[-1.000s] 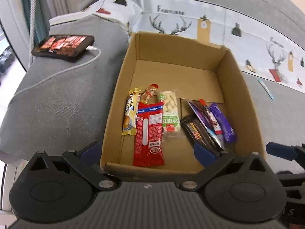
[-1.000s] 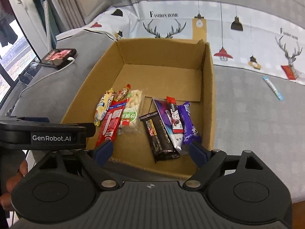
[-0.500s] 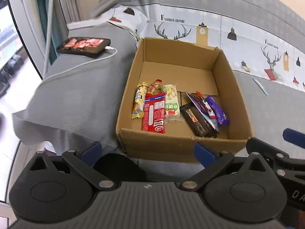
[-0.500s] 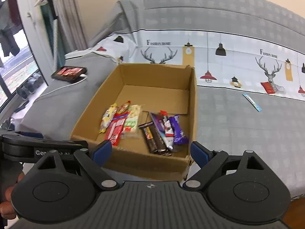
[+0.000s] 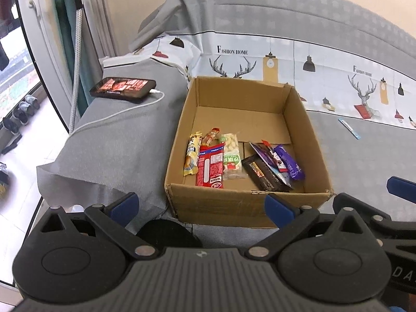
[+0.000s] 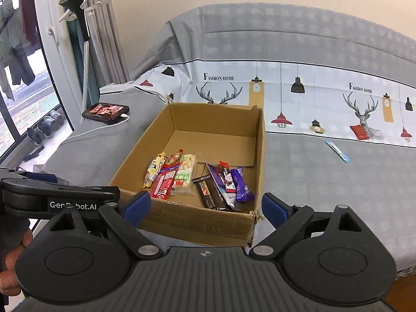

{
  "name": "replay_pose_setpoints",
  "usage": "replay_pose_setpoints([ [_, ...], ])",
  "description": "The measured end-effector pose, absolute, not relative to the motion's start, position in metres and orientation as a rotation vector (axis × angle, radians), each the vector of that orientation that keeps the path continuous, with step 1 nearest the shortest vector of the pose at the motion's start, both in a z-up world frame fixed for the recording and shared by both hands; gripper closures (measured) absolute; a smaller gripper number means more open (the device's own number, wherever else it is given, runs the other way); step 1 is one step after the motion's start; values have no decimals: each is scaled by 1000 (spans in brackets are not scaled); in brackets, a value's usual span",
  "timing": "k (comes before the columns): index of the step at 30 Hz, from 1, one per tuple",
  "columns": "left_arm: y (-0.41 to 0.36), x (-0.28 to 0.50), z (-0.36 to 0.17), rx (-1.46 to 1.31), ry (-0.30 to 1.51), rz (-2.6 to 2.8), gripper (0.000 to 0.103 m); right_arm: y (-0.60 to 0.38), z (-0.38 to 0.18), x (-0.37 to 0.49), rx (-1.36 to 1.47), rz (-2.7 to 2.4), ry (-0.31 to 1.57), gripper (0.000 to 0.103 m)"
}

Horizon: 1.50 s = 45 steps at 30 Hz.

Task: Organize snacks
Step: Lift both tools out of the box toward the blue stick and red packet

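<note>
An open cardboard box [image 5: 244, 208] [image 6: 197, 223] stands on the grey bed cover. In it lie a red packet [image 5: 210, 166] [image 6: 164, 183], a yellow packet [image 5: 191, 157], a peanut packet [image 5: 231, 158] [image 6: 185, 176], a dark bar [image 5: 264, 175] [image 6: 212, 192] and a purple bar [image 5: 290, 165] [image 6: 241, 184]. My left gripper [image 5: 201, 205] is open and empty, in front of the box's near wall. My right gripper [image 6: 205, 206] is open and empty, also in front of the near wall. The left gripper shows at the left edge of the right wrist view [image 6: 62, 200].
A phone [image 5: 123, 88] [image 6: 105, 111] on a white charging cable lies on the cover left of the box. A small blue sachet [image 5: 349, 128] [image 6: 338, 150] lies on the cover to the right. A window and shoes are at far left. The bed edge is near.
Both grippers have pulled back and up from the box. The box looks smaller and its near outer wall now shows. The snacks have not moved.
</note>
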<state>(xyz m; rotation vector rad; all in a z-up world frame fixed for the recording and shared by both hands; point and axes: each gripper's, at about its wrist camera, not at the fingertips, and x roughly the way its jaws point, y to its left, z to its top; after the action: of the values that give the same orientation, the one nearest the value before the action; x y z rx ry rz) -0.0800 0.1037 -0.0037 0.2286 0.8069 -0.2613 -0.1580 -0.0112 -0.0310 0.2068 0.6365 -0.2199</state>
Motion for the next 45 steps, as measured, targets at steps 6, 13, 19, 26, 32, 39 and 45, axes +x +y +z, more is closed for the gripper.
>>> replay_pose_setpoints([
  [6, 103, -86, -1, 233, 795, -263, 0, -9, -29, -165, 209, -219, 621, 10],
  [13, 103, -89, 0, 238, 786, -266, 0, -9, -29, -169, 217, -221, 616, 9],
  [19, 104, -88, 0, 238, 790, -266, 0, -10, -29, -170, 216, -219, 617, 8],
  [26, 104, -87, 0, 242, 796, -267, 0, -9, -30, -169, 223, -219, 621, 7],
  [32, 99, -84, -2, 256, 803, -262, 0, -13, -33, -169, 238, -213, 625, 7],
  [39, 84, -78, -4, 268, 842, -273, 0, -29, -38, -169, 280, -215, 623, 7],
  [45, 56, -73, -4, 291, 860, -294, 0, -54, -46, -172, 326, -239, 625, 7],
])
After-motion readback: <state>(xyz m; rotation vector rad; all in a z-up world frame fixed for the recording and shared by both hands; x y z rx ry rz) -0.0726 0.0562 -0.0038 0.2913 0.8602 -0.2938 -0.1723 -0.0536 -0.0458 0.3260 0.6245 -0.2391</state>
